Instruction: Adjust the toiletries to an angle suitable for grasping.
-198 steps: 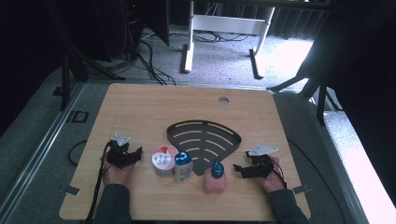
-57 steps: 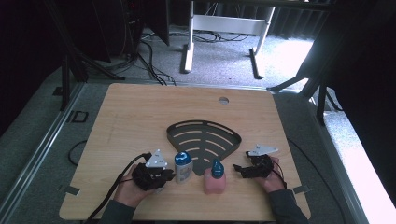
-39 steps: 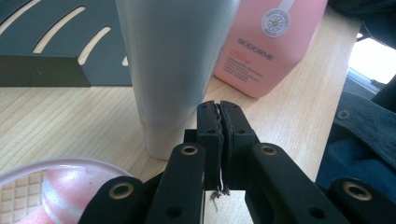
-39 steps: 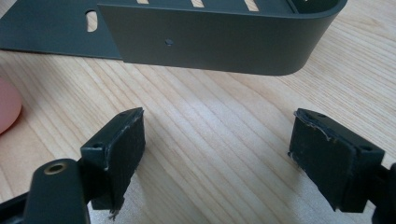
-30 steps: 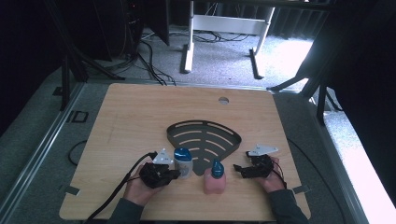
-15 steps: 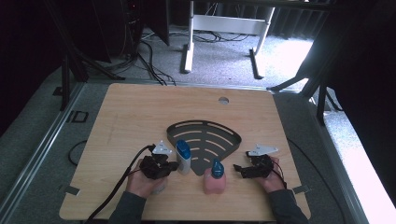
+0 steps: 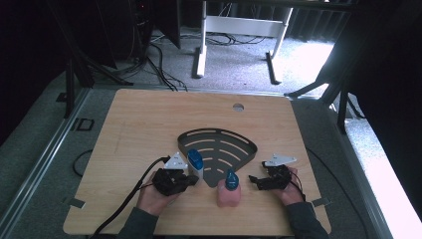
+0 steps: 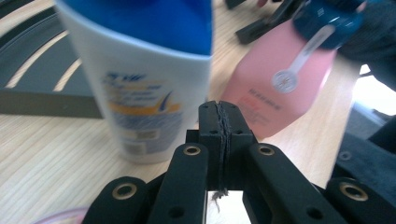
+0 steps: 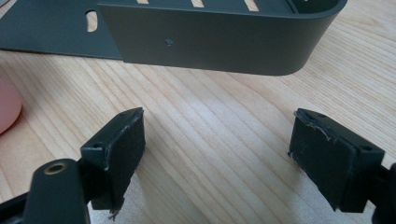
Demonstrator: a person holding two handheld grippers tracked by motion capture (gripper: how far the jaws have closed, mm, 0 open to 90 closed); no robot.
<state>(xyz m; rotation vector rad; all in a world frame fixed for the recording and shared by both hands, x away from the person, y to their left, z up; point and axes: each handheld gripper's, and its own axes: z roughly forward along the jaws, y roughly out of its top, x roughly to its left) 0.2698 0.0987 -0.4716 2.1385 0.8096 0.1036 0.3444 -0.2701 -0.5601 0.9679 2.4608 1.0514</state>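
A white bottle with a blue cap [image 7: 195,164] stands at the near edge of the black slotted rack [image 7: 219,149]. My left gripper [image 7: 190,178] lies just left of it, jaws shut with nothing between them. In the left gripper view the shut tips [image 8: 218,109] sit right in front of the white bottle [image 8: 144,93], with a pink bottle with a blue cap [image 8: 280,79] beyond to the right. That pink bottle [image 7: 229,191] stands near the table's front. My right gripper [image 7: 256,181] rests on the table right of it, open and empty [image 9: 217,140], facing the rack's wall [image 9: 210,42].
The wooden table [image 7: 149,124] has a round hole [image 7: 238,107] near its far edge. A pale pink rim [image 8: 60,217] peeks in at the bottom left of the left gripper view. A cable [image 7: 134,194] trails from the left gripper to the front edge.
My left gripper has moved right from the table's left, over where a small red-topped jar stood, up to the white bottle. The bottle has shifted slightly toward the rack. The right gripper has stayed put.
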